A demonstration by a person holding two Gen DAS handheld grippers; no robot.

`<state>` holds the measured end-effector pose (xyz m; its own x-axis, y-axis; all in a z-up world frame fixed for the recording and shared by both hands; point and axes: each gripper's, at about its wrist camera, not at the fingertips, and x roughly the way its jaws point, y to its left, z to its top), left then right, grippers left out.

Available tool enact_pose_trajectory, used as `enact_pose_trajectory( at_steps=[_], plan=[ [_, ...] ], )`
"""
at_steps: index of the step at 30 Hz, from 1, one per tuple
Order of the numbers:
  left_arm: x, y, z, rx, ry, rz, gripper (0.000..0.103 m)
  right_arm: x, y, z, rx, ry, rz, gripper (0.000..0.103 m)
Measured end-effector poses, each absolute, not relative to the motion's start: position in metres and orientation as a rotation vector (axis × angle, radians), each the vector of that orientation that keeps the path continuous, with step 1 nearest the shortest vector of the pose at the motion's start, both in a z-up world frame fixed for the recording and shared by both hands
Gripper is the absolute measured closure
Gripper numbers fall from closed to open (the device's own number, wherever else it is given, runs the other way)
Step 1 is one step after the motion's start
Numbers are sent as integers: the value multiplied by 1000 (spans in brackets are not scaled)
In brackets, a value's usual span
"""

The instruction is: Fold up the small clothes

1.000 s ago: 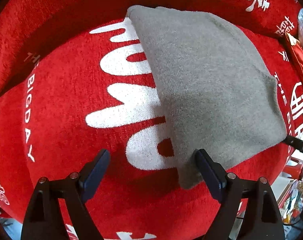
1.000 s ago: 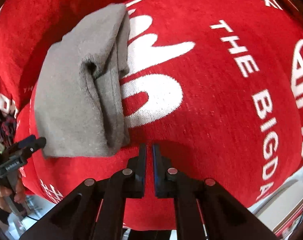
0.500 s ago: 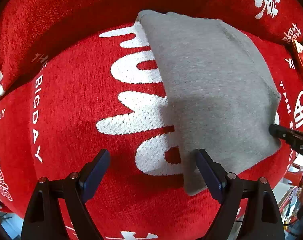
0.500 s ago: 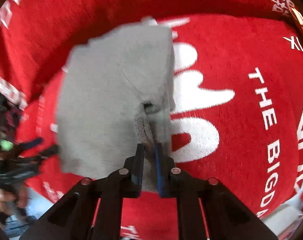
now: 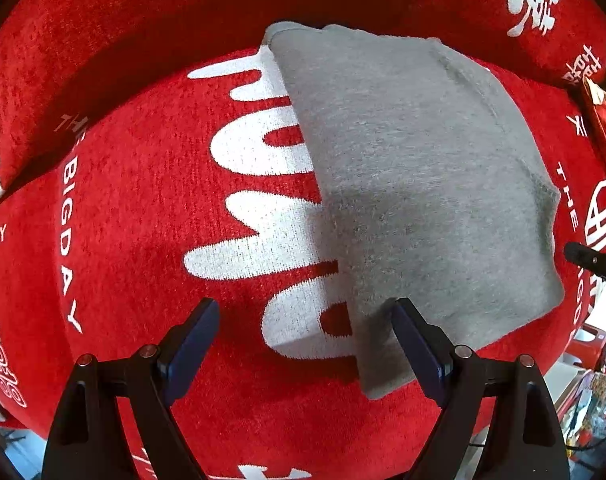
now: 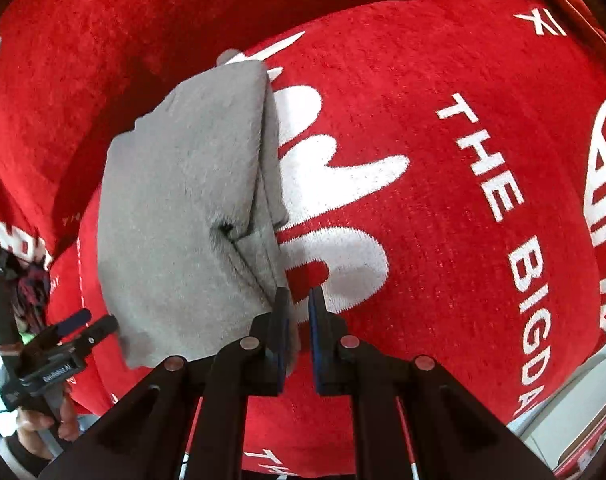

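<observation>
1. The left gripper (image 5: 303,338) points down over a red blanket (image 5: 151,200) woven with white lettering; its jaws stand wide apart and hold nothing.
2. The landmark is the folded grey garment (image 5: 415,200), lying flat on the red blanket over part of the large white letters (image 5: 259,216).
3. In the left wrist view, the left gripper's left pad sits over bare blanket to the left of the garment, while the right pad is over the garment's near corner; whether it touches the cloth cannot be told.
4. To the right of the garment, at its right edge, a dark gripper tip enters the left wrist view.
5. In the right wrist view, the garment (image 6: 183,208) lies left of centre, its folded layers showing along its right edge.
6. The right gripper (image 6: 299,304) is at the garment's near right corner, its jaws almost closed with only a narrow slot between them and no cloth pinched there.
7. Right of the garment, the blanket reads "THE BIGDA" (image 6: 503,232) in white.
</observation>
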<state>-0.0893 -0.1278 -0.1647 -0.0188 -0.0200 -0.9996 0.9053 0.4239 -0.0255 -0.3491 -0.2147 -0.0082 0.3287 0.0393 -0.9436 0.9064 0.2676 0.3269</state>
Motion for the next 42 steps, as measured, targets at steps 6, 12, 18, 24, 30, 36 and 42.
enact_pose_trajectory(
  at_steps=[6, 12, 18, 24, 30, 36, 42],
  plan=[
    [-88, -133, -168, 867, 1411, -889, 15, -356, -214, -3, 1152, 1070, -757, 92],
    [-82, -137, -168, 809, 1416, -903, 0, -347, -215, -7, 1148, 1072, -745, 92],
    [-72, -145, -162, 778, 1418, -887, 0, -347, -220, -4, 1147, 1057, -740, 48],
    [-56, -151, -162, 752, 1442, -854, 0, -344, -227, -3, 1145, 1045, -721, 45],
    [-40, -158, -165, 686, 1516, -842, 0, -343, -234, -5, 1154, 1038, -704, 45],
    [-26, -165, -158, 552, 1545, -826, 0, -344, -245, -10, 1179, 1030, -678, 45],
    [-18, -183, -157, 477, 1559, -877, 0, -345, -261, -19, 1233, 981, -620, 43]
  ],
)
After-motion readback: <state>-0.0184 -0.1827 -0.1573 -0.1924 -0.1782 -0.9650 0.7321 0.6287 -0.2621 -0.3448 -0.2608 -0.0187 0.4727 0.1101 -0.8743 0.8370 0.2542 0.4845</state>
